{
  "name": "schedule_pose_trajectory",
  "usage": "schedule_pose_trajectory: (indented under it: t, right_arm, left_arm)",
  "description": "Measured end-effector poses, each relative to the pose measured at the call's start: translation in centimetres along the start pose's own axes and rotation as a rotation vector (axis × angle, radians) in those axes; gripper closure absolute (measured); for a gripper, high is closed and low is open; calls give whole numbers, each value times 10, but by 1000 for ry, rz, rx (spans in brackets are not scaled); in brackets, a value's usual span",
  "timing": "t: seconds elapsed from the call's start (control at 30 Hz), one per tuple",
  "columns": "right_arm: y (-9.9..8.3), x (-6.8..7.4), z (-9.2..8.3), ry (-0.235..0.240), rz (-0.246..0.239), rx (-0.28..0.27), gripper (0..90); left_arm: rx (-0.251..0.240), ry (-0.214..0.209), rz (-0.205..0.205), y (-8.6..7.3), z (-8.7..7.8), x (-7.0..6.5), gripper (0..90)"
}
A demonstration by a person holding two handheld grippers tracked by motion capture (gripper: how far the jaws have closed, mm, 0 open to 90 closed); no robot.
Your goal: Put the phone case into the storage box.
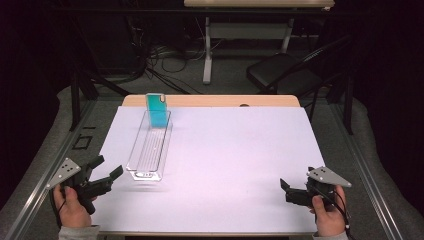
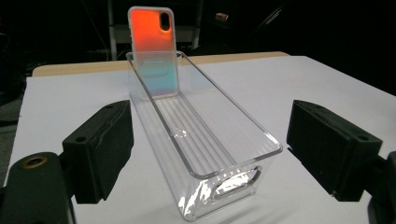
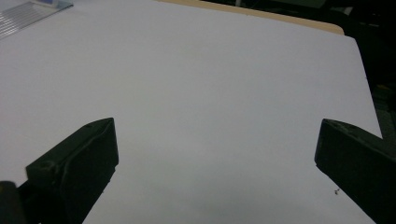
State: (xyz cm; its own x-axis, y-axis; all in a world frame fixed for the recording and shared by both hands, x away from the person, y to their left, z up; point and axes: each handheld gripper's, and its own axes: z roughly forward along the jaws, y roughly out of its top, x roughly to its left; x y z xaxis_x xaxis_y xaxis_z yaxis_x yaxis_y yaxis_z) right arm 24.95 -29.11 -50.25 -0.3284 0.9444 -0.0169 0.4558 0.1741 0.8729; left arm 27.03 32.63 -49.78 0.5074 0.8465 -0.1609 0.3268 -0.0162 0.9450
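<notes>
Phone case point(image 1: 157, 111) stands upright at the far end of a clear plastic bin point(image 1: 141, 165), leaning against its far wall; it looks teal in the high view and orange fading to teal in the left gripper view point(image 2: 153, 51). The bin point(image 2: 261, 135) lies lengthwise on the white table cover point(image 1: 235, 150), left of centre. The left gripper point(image 1: 107, 167) sits just beside the bin's near end, its jaws wide apart and holding nothing. The right gripper point(image 1: 286, 189) is well apart near the table's right front, jaws spread wide over bare cover point(image 3: 210, 93).
</notes>
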Motion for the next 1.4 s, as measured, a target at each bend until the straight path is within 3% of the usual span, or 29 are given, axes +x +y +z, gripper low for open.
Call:
schedule_pose_trajectory:
  t: [0.3,0.43,0.67,1.13,1.4]
  right_arm:
    - [-21,-19,0,-36,54,-1,0]
    - [-24,-24,0,-31,63,-13,0]
    - [-29,-26,5,8,52,-4,0]
    - [-33,-25,14,8,36,13,0]
    - [-35,-24,17,10,33,14,0]
  left_arm:
    - [-6,-6,-31,-14,3,7,150]
    - [-14,-16,-19,-18,4,10,150]
    - [-12,-15,9,-24,5,15,150]
    - [29,4,11,-36,12,22,150]
    - [29,6,-3,-38,11,25,150]
